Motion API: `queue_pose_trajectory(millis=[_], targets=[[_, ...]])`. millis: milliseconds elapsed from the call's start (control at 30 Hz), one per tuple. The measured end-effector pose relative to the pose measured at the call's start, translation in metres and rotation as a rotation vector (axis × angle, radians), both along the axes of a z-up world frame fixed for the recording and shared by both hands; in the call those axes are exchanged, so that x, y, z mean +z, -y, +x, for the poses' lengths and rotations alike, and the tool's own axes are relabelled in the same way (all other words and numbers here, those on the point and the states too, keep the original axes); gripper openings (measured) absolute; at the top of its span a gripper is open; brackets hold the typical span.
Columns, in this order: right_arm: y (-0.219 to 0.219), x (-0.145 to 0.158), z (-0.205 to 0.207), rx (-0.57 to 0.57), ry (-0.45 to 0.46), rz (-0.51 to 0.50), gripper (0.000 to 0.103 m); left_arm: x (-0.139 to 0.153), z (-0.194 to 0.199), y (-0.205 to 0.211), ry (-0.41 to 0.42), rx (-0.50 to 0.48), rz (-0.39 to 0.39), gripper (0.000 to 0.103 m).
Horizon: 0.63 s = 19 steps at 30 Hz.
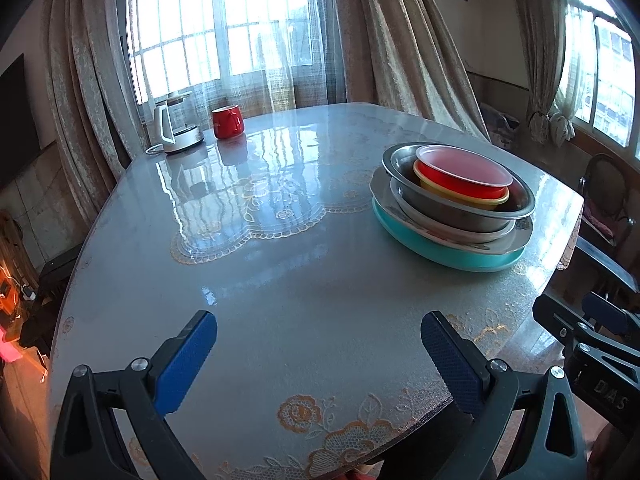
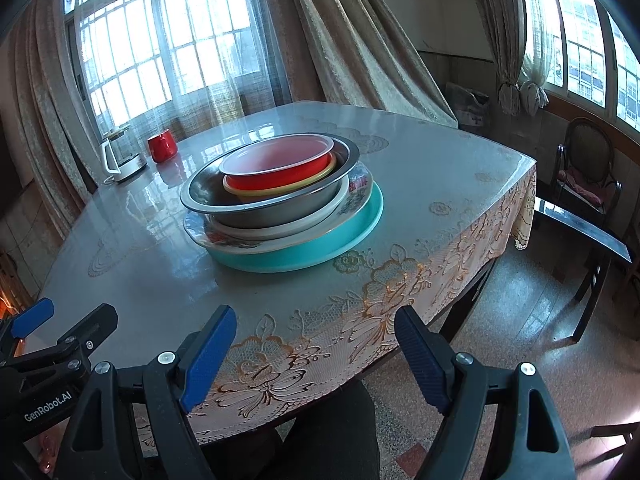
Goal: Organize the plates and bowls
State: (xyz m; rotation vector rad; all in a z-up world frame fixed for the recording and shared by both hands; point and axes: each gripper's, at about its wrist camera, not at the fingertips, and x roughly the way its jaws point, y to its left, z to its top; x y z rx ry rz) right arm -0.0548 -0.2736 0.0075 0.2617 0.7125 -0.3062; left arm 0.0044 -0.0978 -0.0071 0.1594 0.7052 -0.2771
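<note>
One stack of dishes stands on the table. A teal plate (image 1: pixel 440 254) (image 2: pixel 304 254) is at the bottom. On it lie a floral plate (image 2: pixel 352 204) and a white dish (image 2: pixel 288 228). A steel bowl (image 1: pixel 452 204) (image 2: pixel 260 204) sits above them. Nested inside it are a yellow bowl (image 1: pixel 460 196) (image 2: pixel 280 192) and a red bowl (image 1: pixel 460 176) (image 2: pixel 276 174) with a white inside. My left gripper (image 1: pixel 318 330) hangs open over the near table edge, left of the stack. Open too, my right gripper (image 2: pixel 316 326) is in front of the stack, with nothing between its fingers.
A red mug (image 1: pixel 227 121) (image 2: pixel 162 146) and a white kettle (image 1: pixel 172 130) (image 2: pixel 120 160) stand at the table's far left. The lace cloth (image 2: pixel 440 276) hangs over the near edge. A dark bench (image 2: pixel 580 236) and a chair (image 2: pixel 588 168) stand to the right.
</note>
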Motion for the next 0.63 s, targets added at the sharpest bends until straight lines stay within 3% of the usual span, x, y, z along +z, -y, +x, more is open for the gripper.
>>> queue_pose_trajectory(millis=[633], targets=[[0.0080,-0.0032,0.0059,-0.008,-0.005,0.008,0.083,-0.0042,0.0046,0.0065,-0.021,-0.029,-0.005,0.103]])
